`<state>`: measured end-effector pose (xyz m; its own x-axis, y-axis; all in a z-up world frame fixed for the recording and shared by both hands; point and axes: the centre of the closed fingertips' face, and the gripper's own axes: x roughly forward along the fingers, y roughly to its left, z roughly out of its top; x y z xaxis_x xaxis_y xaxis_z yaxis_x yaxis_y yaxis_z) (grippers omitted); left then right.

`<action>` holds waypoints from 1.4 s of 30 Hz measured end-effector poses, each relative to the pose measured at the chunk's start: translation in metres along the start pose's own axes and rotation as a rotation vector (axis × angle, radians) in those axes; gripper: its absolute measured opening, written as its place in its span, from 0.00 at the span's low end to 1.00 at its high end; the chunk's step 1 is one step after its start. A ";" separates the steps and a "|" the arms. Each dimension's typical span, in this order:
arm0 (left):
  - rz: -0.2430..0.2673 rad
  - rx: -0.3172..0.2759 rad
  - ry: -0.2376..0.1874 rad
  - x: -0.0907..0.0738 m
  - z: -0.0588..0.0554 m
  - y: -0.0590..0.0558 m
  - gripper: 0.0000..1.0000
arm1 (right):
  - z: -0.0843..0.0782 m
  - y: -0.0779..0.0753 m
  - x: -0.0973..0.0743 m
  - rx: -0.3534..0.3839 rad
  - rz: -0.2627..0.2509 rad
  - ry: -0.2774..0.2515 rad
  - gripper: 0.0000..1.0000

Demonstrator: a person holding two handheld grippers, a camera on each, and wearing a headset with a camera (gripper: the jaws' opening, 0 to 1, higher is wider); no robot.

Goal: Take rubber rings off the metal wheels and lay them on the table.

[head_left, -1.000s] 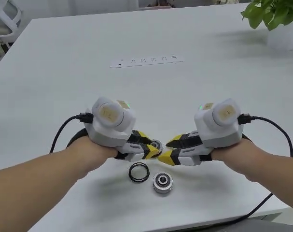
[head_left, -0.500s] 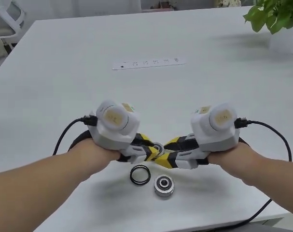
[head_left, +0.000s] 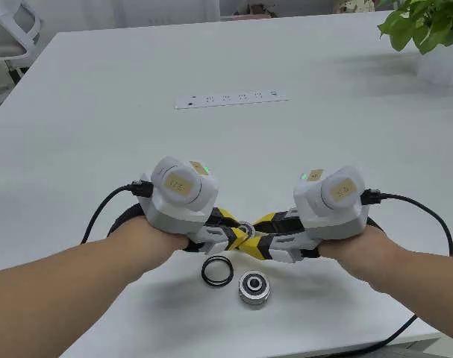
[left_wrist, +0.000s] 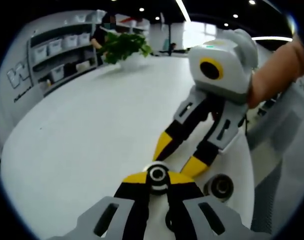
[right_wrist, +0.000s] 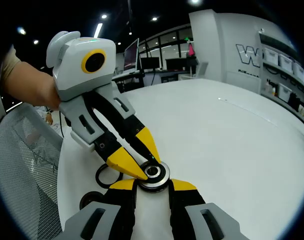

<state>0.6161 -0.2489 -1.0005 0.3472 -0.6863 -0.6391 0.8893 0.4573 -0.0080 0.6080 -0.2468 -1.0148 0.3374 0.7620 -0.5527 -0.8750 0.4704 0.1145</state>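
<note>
Right claw (head_left: 257, 236) nearer left claw (head_left: 233, 230) (both seemingly gripping wheel (head_left: 245, 226)).

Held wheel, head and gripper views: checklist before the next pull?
1. Held wheel sits between the right gripper jaws, tips against its rim: ok.
2. Left gripper jaws pinched at the wheel's edge: ok.
3. Left jaws actually under the rubber: cannot tell, too small.
4. Bare table free for laying it down: ok.
5. Spot right below the grippers: not ok, loose ring and second wheel already lie there.
</note>
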 end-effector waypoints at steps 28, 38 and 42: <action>0.013 -0.030 -0.005 0.001 0.000 0.000 0.13 | -0.007 -0.005 -0.007 0.042 -0.012 0.015 0.00; 0.027 -0.008 -0.001 0.002 -0.001 0.000 0.12 | -0.007 -0.012 -0.012 0.266 -0.020 -0.035 0.00; 0.027 -0.008 0.000 0.001 -0.001 -0.001 0.12 | -0.006 -0.013 -0.015 0.300 -0.027 -0.055 0.00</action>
<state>0.6157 -0.2495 -1.0021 0.3714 -0.6735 -0.6391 0.8771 0.4802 0.0037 0.6124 -0.2674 -1.0127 0.3849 0.7666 -0.5139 -0.7268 0.5950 0.3432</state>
